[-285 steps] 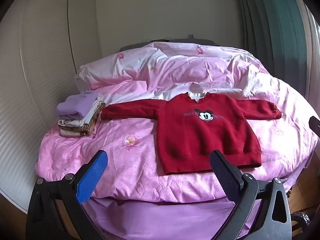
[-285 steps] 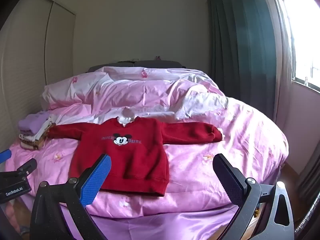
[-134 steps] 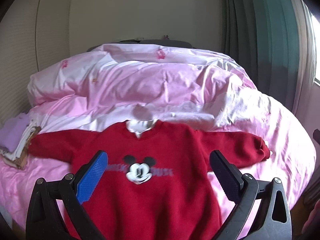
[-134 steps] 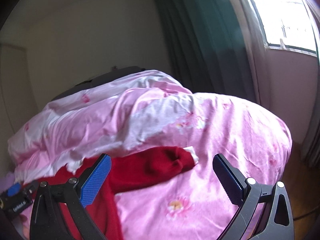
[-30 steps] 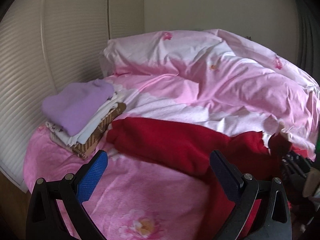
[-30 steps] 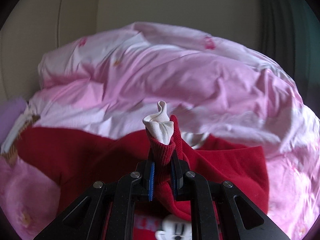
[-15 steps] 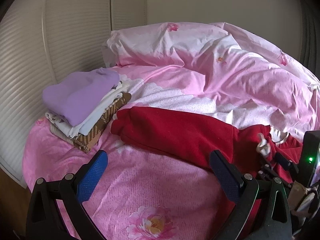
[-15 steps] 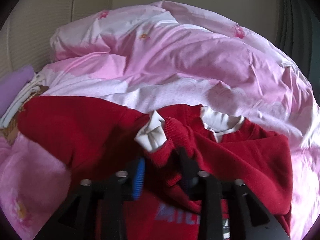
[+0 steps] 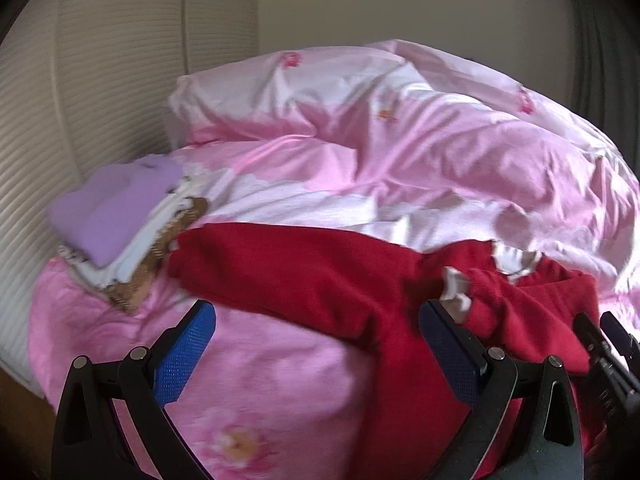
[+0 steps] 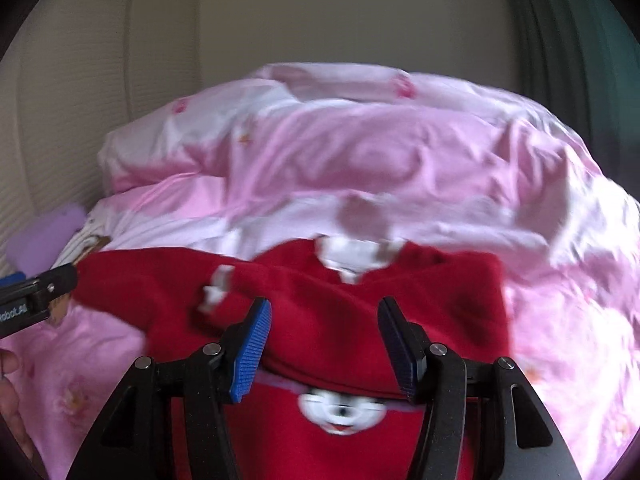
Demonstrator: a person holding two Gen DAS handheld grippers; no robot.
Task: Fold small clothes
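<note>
Nearest, the right gripper (image 10: 324,340) hung over the red knitted child's sweater (image 10: 360,304) with its ribbed blue pads (image 10: 252,350) partway apart and opening, nothing pressed between them; red cloth lay below the gap. Just under it, on the sweater's chest, sat a white cartoon mouse face (image 10: 340,410), blurred, with no lettering readable around it. The gripper pointed forward and somewhat down toward the sweater's white collar (image 10: 354,260).

The left gripper (image 9: 316,344) stood wide, its blue pad (image 9: 184,350) over the pink flowered bedsheet (image 9: 256,392) left of the sweater and the other finger at the sweater's near edge, gripping nothing. In the right camera's view its black body showed at the sweater's left, bearing white print that ran off the edge and could not be read whole, with part of a hand (image 10: 8,408) below it.

The sweater lay spread on the sheet, one sleeve folded across its chest, the white-lined cuff (image 9: 456,292) ending left of the collar; the other sleeve stretched leftward. Touching that sleeve's end was a stack of folded clothes with a lilac top layer (image 9: 108,216). Beyond the sweater the rumpled pink-and-white duvet (image 9: 400,140) rose, with a cream ribbed wardrobe door (image 9: 92,80) farther left and a dark green curtain (image 10: 580,60) farther right.
</note>
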